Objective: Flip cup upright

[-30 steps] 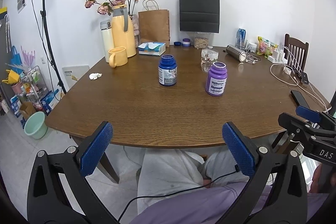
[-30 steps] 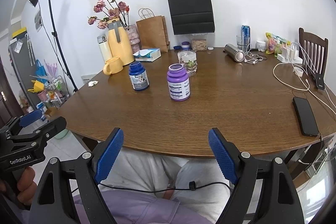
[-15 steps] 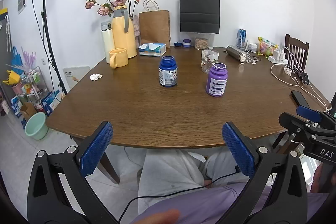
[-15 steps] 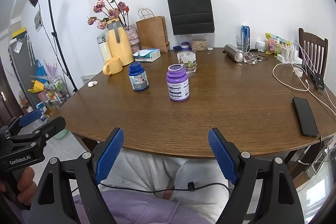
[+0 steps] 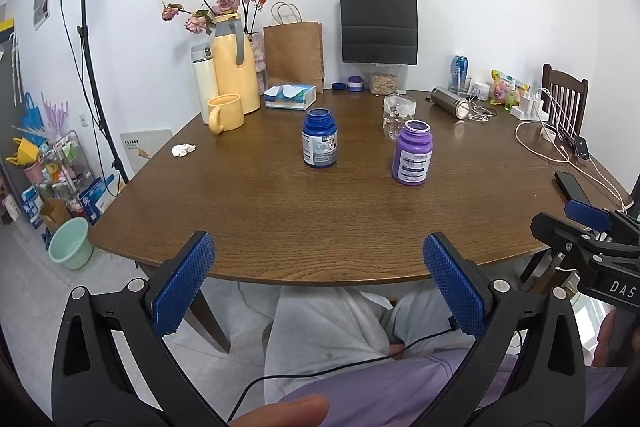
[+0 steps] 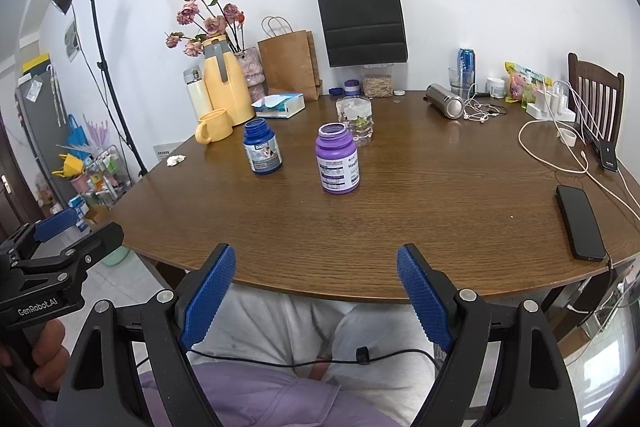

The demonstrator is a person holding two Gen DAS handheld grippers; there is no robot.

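Since a second ago almost nothing has shifted; only a fingertip (image 5: 280, 411) has crept into the bottom of the left wrist view. Both grippers, left (image 5: 319, 283) and right (image 6: 316, 297), hover short of the table (image 6: 400, 219) edge, jaws spread wide and empty, their blue pads (image 5: 184, 283) finely knurled. On the glossy wood-grain table stand two open plastic bottles, blue (image 5: 319, 139) and purple (image 5: 413, 158), both cylindrical with labels. Further back at left, the cup (image 5: 225, 113), a smooth yellow mug with a handle, sits mouth-up beside a yellow thermos (image 5: 234, 67).
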